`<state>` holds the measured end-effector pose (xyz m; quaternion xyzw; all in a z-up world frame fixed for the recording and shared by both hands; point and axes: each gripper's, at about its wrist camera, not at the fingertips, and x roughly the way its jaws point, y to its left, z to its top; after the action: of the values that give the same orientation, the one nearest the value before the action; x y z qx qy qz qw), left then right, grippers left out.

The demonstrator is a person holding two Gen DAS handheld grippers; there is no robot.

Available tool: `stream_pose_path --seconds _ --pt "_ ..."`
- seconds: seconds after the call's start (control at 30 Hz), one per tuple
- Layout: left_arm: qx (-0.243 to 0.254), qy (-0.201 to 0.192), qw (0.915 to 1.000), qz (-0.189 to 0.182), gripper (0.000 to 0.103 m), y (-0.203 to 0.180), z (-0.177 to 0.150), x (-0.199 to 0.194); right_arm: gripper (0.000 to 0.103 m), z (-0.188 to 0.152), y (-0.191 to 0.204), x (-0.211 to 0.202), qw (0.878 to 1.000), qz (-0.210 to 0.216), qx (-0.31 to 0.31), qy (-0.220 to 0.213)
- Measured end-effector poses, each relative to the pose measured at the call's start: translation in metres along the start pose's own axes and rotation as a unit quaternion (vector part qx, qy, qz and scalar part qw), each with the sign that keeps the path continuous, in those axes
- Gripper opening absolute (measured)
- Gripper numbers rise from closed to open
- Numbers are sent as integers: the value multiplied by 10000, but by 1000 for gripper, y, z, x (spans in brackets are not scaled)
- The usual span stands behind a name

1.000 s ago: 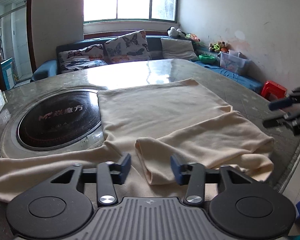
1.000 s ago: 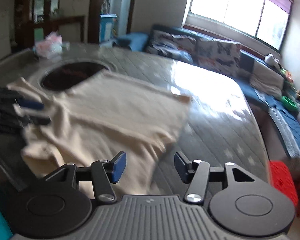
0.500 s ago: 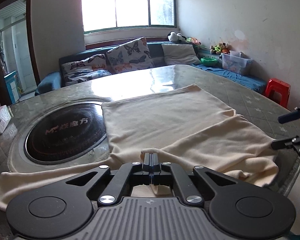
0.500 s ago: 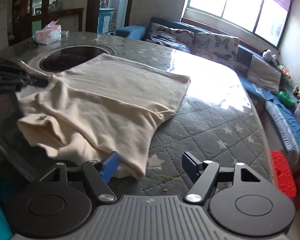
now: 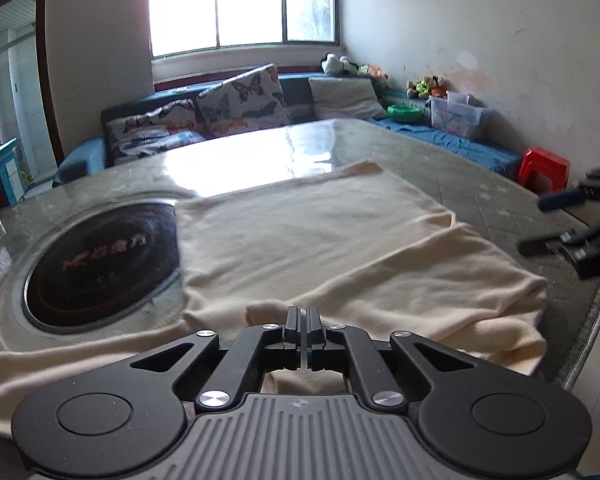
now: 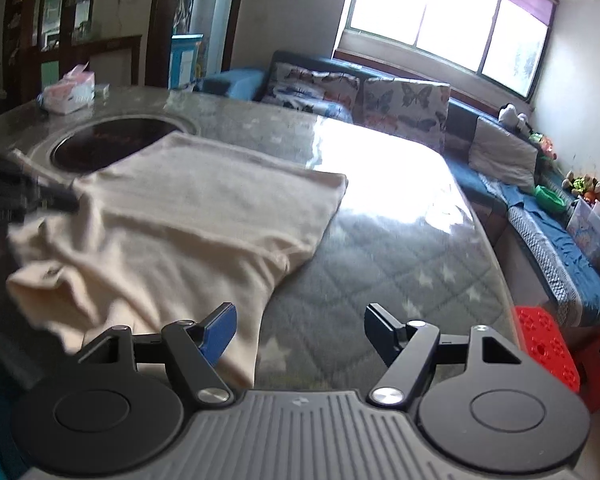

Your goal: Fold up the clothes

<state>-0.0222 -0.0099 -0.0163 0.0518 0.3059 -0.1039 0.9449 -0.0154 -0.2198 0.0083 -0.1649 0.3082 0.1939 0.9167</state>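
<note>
Cream garment (image 5: 320, 240) on glass-topped table (image 5: 500, 200), blue sofa (image 6: 580, 280) behind.

Daylight from blown-out window (image 5: 242, 2), white glare on glossy worktop (image 5: 236, 164) (both views), motion blur, fisheye-curved dark corners.

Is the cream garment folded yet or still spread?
Mostly spread: cream garment lies flat on the table, one sleeve doubled over its body.

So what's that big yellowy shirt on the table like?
The cream shirt looks soft and knitted. It lies spread on the grey table, its body mostly flat, one edge overlapping the round black cooktop. The near part is rumpled. The left tongs are pinched shut on a fold; the right tongs are open beside it.
</note>
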Motion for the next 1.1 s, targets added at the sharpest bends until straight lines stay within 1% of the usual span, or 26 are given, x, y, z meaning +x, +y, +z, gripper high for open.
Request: stream_pose_path --seconds 0.1,0.17,0.23,0.3,0.4,0.5,0.6,0.63,0.77,0.83,0.97,1.0,1.03,1.1 --pt "54 103 9998 159 4 2 -6 4 68 8 6 12 9998 163 19 -96" --pt "33 129 9996 235 5 7 -10 1 60 13 11 21 9994 323 12 -108" --pt "30 137 9992 366 5 12 -12 -3 48 16 16 30 9987 496 23 -94" --pt "7 148 9987 492 5 17 -12 -6 42 17 20 39 9983 581 -16 -52" --pt "-32 106 9987 488 5 20 -8 -12 38 16 24 49 9985 523 -118 51" --pt "-47 -17 9996 289 5 12 1 -12 36 15 21 52 9990 429 -70 112" --pt "-16 -82 10000 2 5 0 10 -2 36 15 19 52 9994 325 -16 110" --pt "13 -68 10000 -71 7 -4 11 3 36 15 19 51 9995 296 -14 103" --pt "-30 152 9999 -28 8 -8 5 21 36 15 20 47 9995 312 -43 -4" --pt "-45 135 9999 3 10 -4 0 19 36 15 21 48 9994 343 -50 -17" --pt "-98 110 9999 72 11 6 -6 9 36 15 20 57 9993 363 -45 85" --pt "-114 109 9998 100 19 8 -7 7 37 16 20 56 9993 368 -50 59" --pt "-130 109 9998 128 30 9 -9 5 37 18 21 54 9993 374 -60 24" --pt "-161 108 9996 184 32 13 -11 2 37 21 23 50 9992 388 -81 -47"
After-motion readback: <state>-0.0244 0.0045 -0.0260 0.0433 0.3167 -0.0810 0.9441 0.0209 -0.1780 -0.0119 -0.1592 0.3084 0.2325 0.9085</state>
